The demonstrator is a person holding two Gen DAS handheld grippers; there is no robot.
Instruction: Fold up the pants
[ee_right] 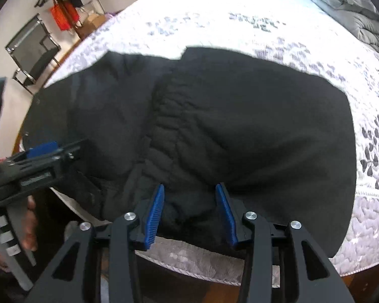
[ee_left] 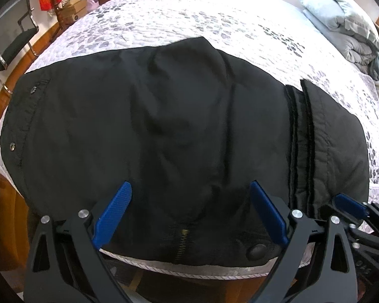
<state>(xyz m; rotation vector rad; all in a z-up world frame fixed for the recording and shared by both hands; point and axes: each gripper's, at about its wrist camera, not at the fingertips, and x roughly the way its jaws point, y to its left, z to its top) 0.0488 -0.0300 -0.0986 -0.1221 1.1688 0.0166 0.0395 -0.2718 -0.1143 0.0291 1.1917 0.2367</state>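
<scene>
Black fabric pants (ee_left: 164, 126) lie flat at the near edge of the white leaf-patterned quilted bed (ee_left: 189, 20). Left gripper (ee_left: 190, 217) stands wide over the zipper. Right gripper (ee_right: 189, 214) stands narrower, pants bunched between its pads, contact unclear. Grey folded duvet (ee_left: 341, 22) sits well apart; open bedspread beyond.

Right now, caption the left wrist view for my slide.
Open left gripper hovering over black pants laid flat on quilted bed.

Left gripper (ee_left: 190, 202): black angular arms with triangular cut-outs, round silver screws at the pivots, ribbed blue pads (ee_left: 113, 216); right gripper (ee_right: 189, 203) built alike; a bare hand (ee_right: 29, 227) wraps a grey, banded handle.
</scene>
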